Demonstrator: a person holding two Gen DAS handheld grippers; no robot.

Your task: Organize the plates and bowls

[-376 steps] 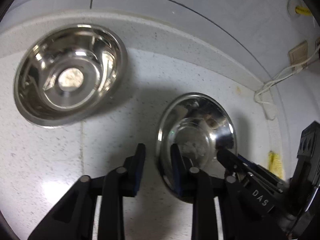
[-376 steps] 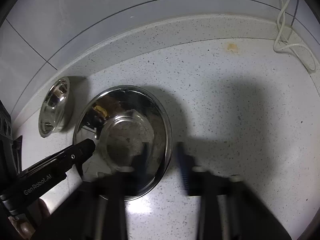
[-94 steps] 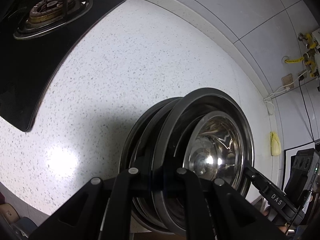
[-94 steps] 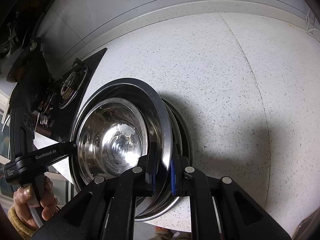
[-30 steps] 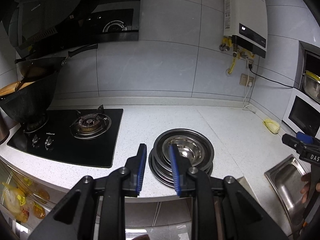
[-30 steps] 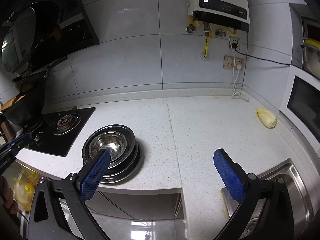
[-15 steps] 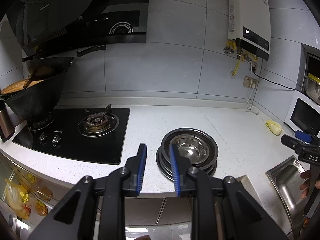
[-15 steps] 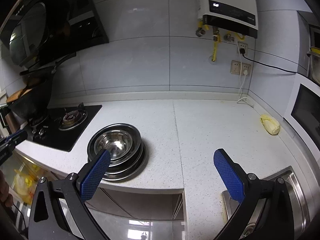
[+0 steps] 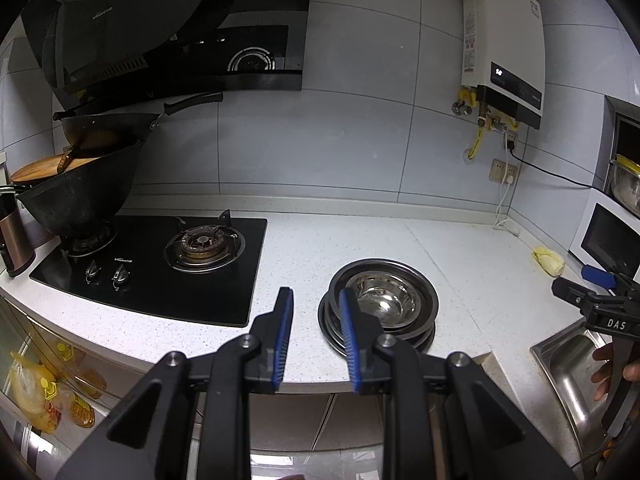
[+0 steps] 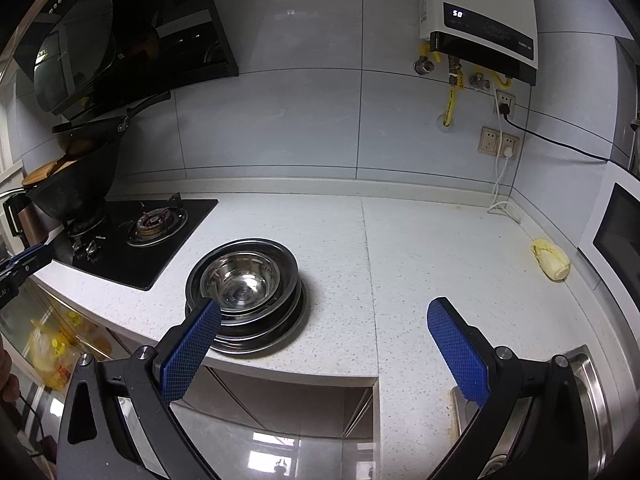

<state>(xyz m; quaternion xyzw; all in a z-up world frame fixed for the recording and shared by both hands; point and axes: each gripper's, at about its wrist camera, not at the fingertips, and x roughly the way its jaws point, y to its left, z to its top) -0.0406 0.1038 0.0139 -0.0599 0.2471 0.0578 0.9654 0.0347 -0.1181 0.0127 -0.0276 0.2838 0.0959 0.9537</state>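
Note:
A stack of steel plates and bowls (image 9: 380,304) stands on the white counter near its front edge, a shiny bowl on top; it also shows in the right wrist view (image 10: 244,292). My left gripper (image 9: 314,308) is open a little and empty, held off the counter's front edge, short of the stack. My right gripper (image 10: 324,322) is wide open and empty, also in front of the counter, to the right of the stack. The right gripper's body appears in the left wrist view (image 9: 592,300) at far right.
A black gas hob (image 9: 160,264) with a wok (image 9: 76,196) lies left of the stack. A steel sink (image 9: 572,364) is at the right. A yellow cloth (image 10: 550,260) lies by a microwave (image 9: 608,236). A water heater (image 10: 476,12) and cables hang on the wall.
Both grippers have drawn a little further back and up from the counter. The stack has not moved. Both grippers stay empty and open.

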